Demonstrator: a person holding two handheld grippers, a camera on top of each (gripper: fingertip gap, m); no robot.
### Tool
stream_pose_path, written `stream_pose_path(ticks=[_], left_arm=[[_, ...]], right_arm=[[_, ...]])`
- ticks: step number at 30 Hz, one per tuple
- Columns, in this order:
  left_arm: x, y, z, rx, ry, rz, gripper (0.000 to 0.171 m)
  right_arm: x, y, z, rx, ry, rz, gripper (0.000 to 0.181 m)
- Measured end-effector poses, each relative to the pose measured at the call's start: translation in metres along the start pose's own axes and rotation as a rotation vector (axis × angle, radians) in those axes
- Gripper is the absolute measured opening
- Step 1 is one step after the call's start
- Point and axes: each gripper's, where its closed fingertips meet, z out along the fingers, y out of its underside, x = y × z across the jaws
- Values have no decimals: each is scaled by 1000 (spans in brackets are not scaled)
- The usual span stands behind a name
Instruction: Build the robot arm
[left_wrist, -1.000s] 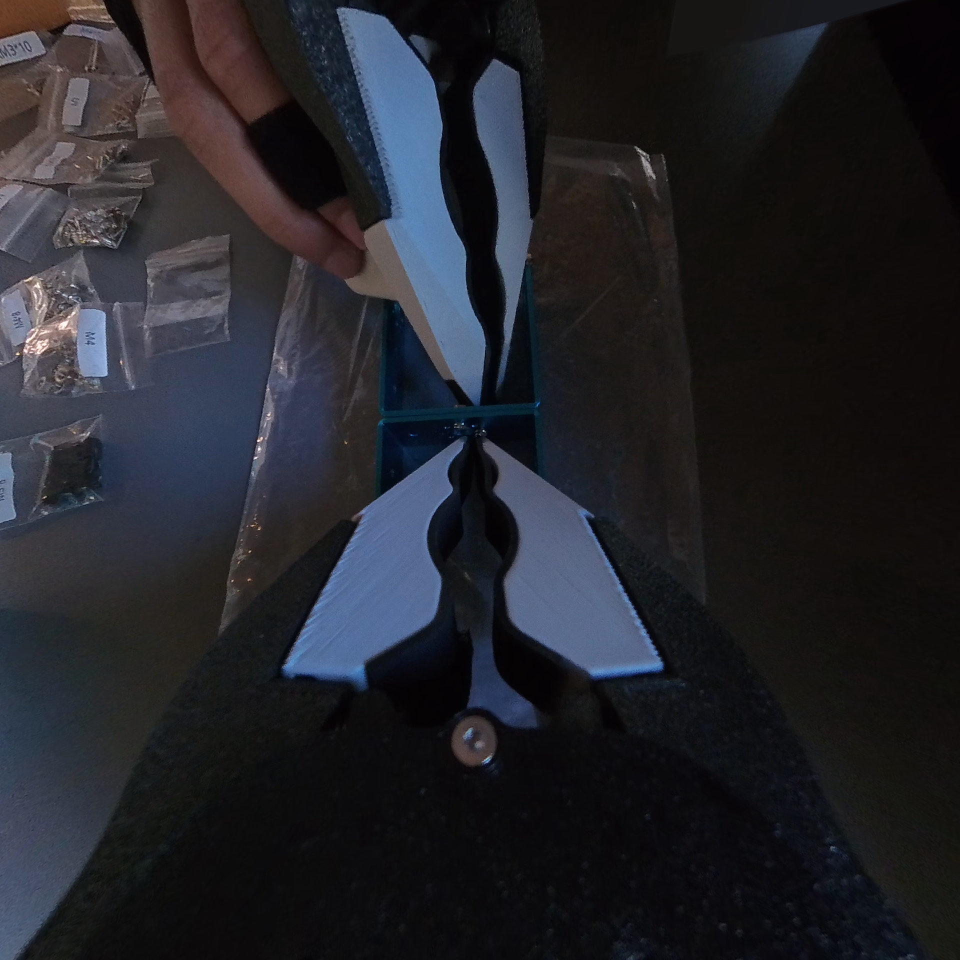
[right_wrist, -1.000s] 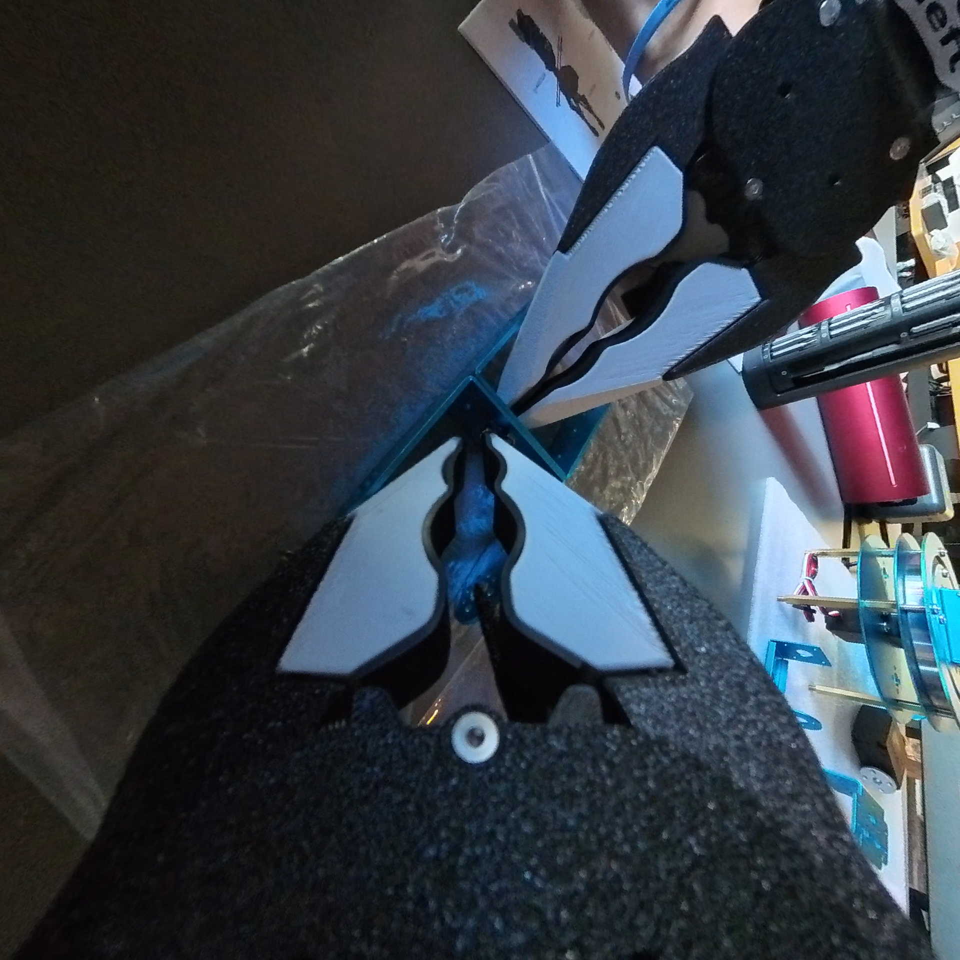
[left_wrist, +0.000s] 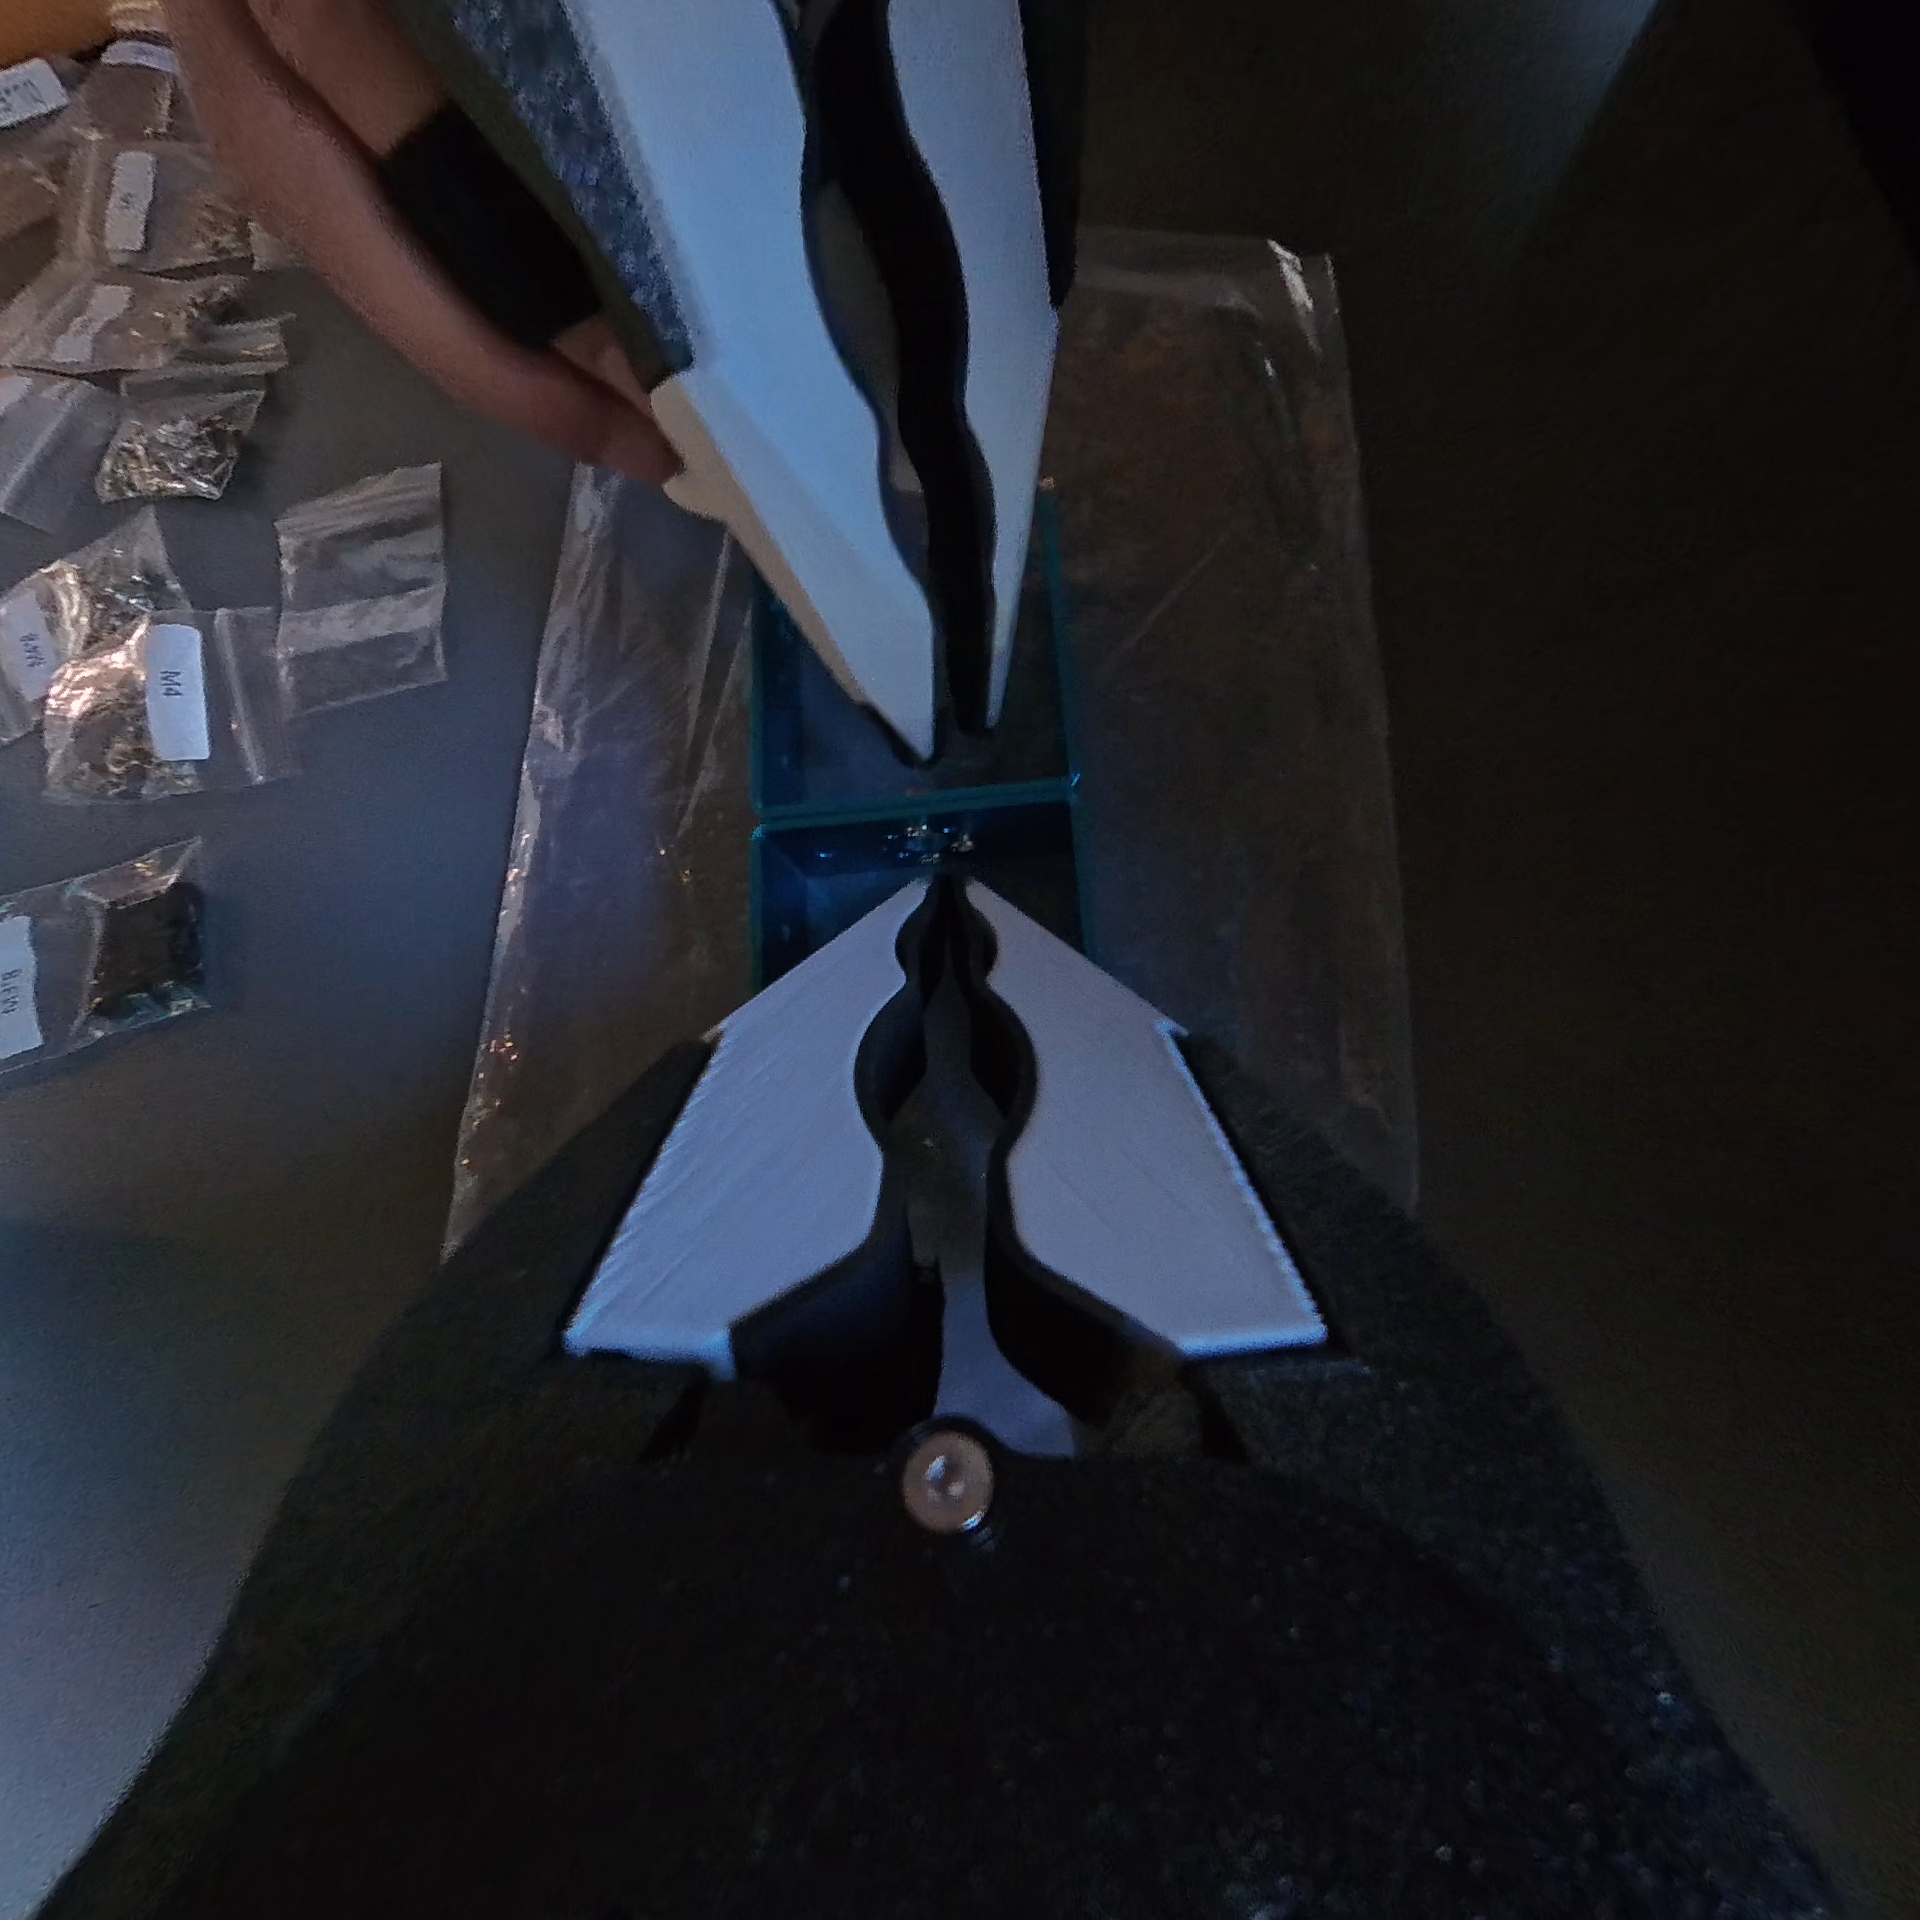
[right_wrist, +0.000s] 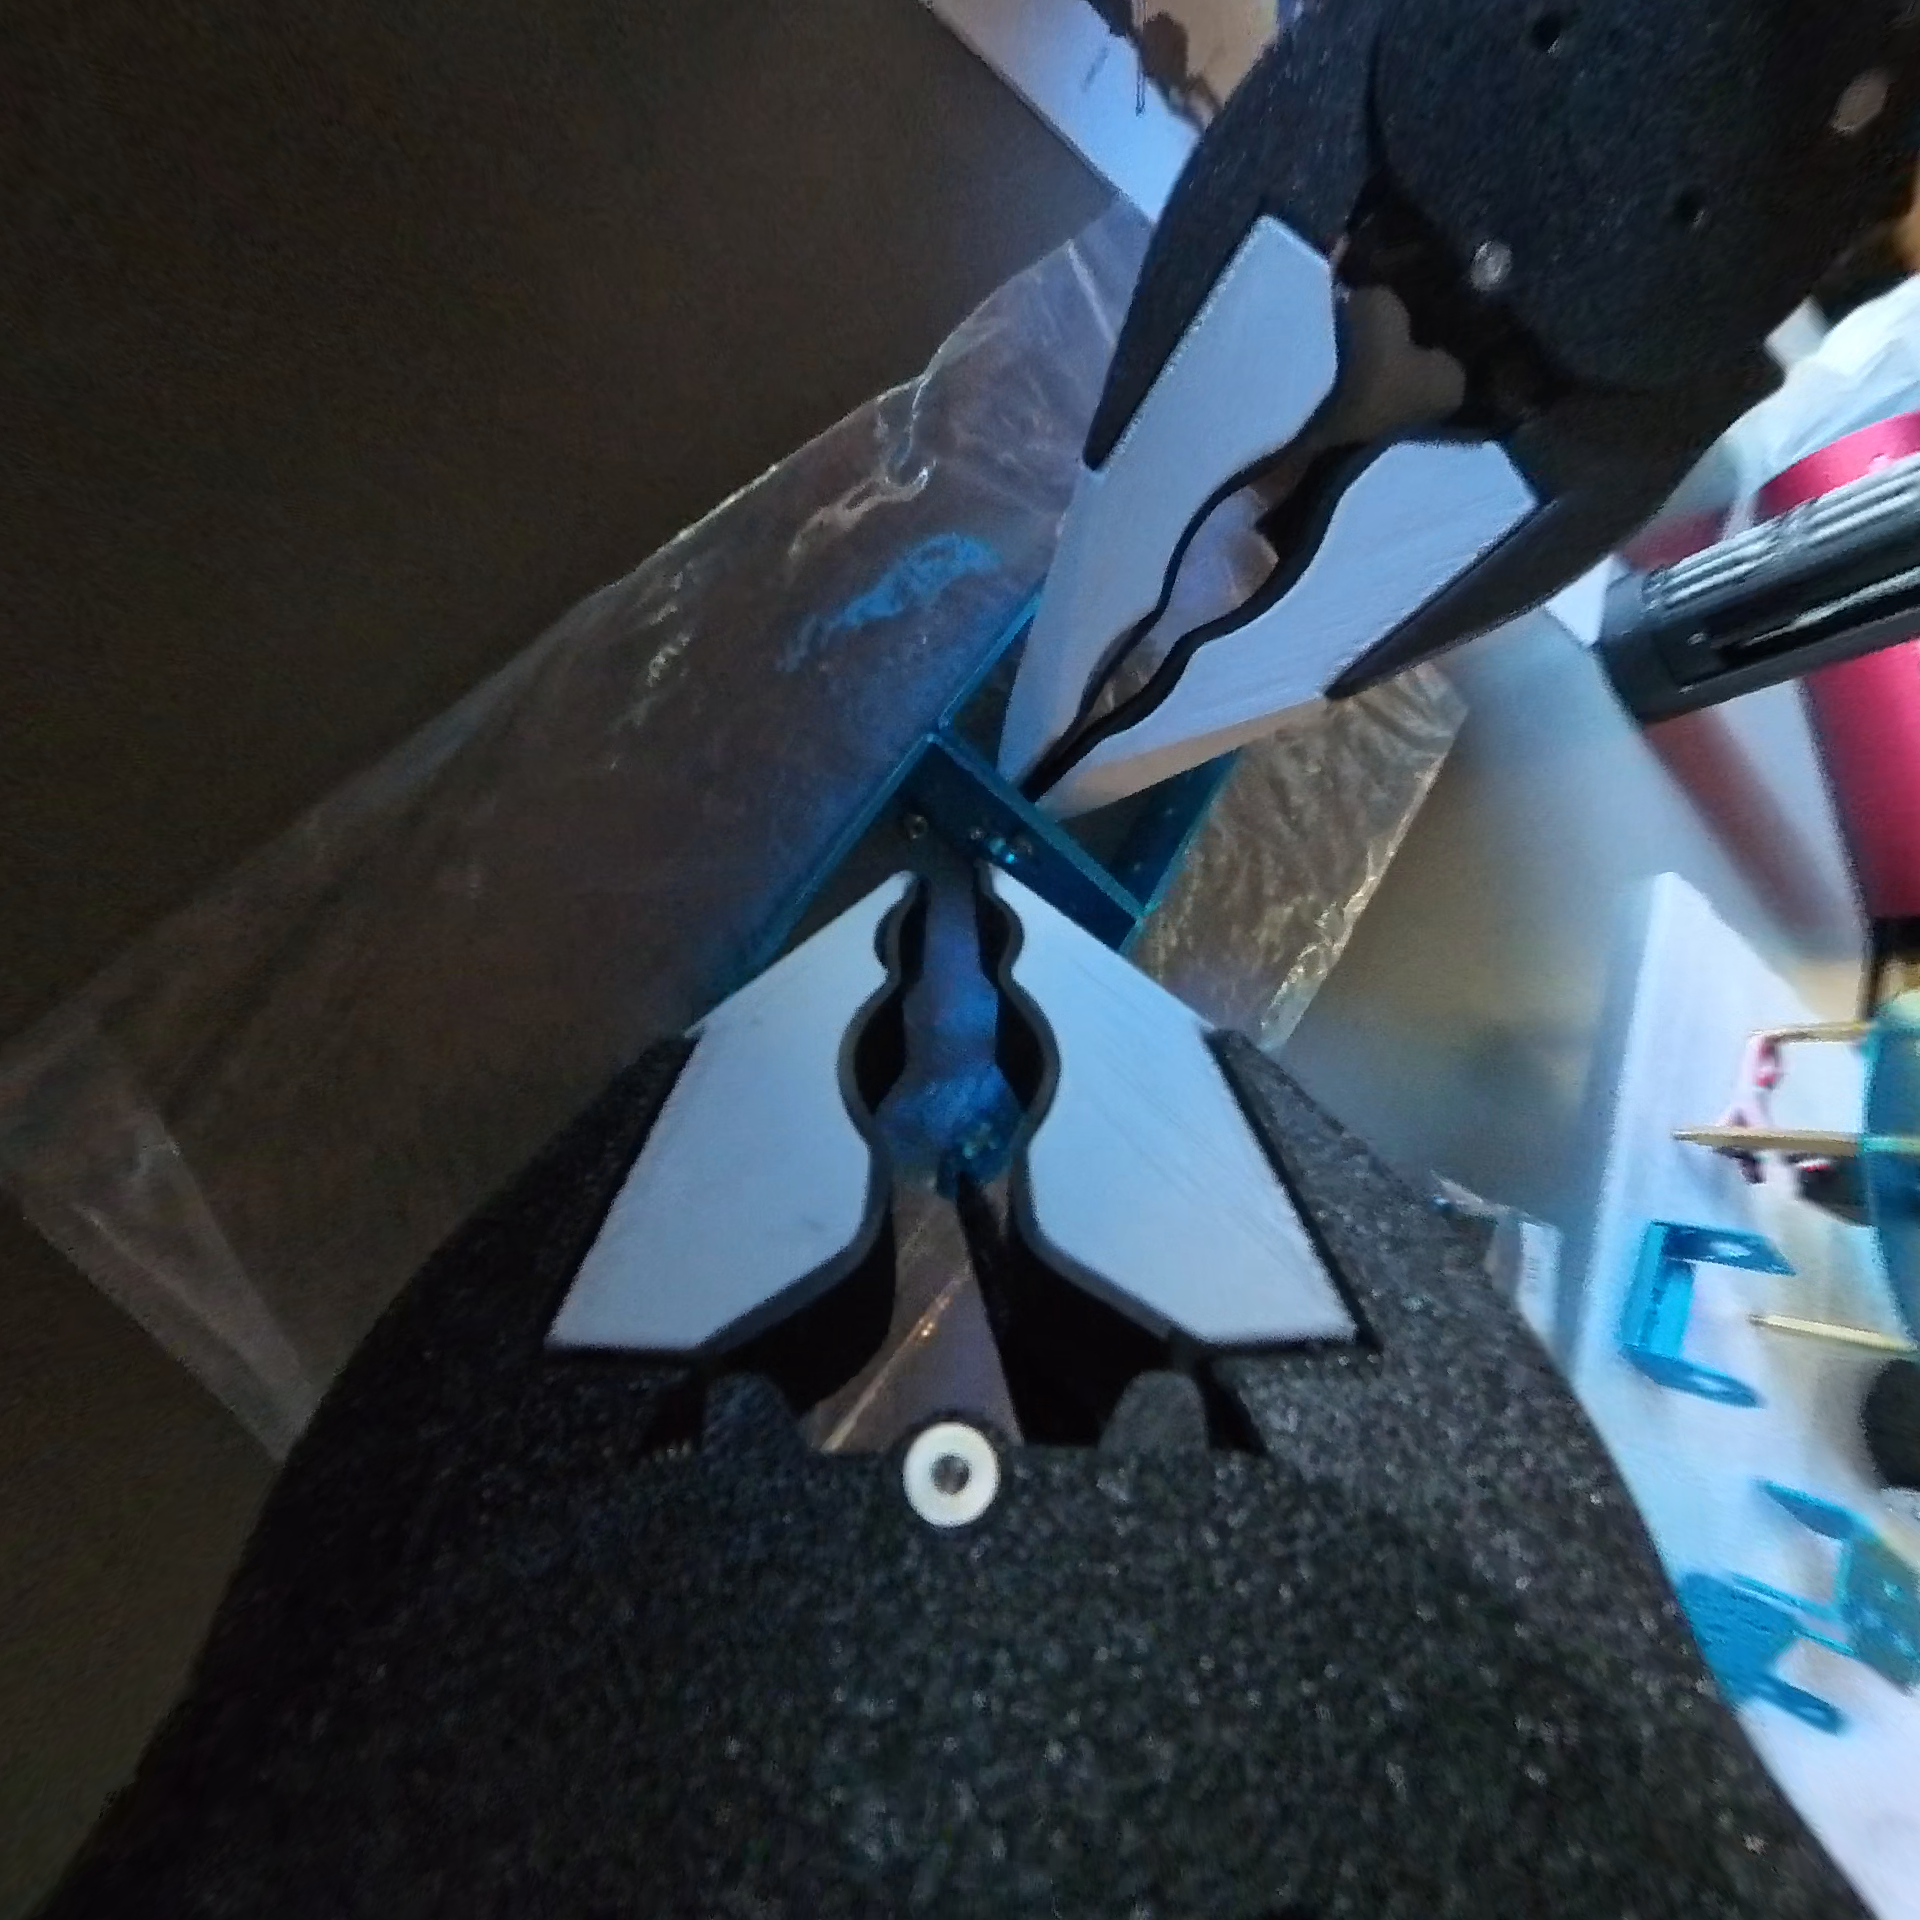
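A blue metal bracket (left_wrist: 914, 805) lies inside a clear plastic bag (left_wrist: 1195, 623) on a dark surface. My left gripper (left_wrist: 940, 883) is shut on the bag at the bracket's near side, with film pinched between its white fingers. My right gripper (left_wrist: 951, 743) comes in from above, held by a hand (left_wrist: 468, 260), with its tips pressed at the bracket's far side. In the right wrist view my right gripper (right_wrist: 945, 878) is shut on bluish bag film beside the bracket (right_wrist: 997, 821). The left gripper (right_wrist: 1039, 784) meets it from the upper right, over the bag (right_wrist: 623, 831).
Several small zip bags of screws (left_wrist: 156, 686) lie to the left of the bag. In the right wrist view, a red cylinder (right_wrist: 1870, 727), a black tool (right_wrist: 1766, 613) and loose blue metal parts (right_wrist: 1704, 1320) sit on a white surface to the right. The grippers are tip to tip, or close to it.
Both grippers keep their hold on the bag. The gap between their tips has widened a little, so more of the bracket's crosspiece shows. The left gripper looms larger in the right wrist view.
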Motion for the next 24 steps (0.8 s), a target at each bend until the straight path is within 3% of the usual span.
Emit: stream_pose_path(ticks=[5,12,19,24], left_arm=[[0,2,-2,-21,-10,14,0],[-4,9,-21,-36,-42,-6,0],[-5,1,-54,102,10,-120,0],[1,14,-42,32,43,-124,0]], right_arm=[[-4,0,6,-35,-152,153,16],[5,-5,15,-53,-154,167,12],[4,-9,14,-71,-176,199,12],[-4,-1,12,-182,-216,182,10]])
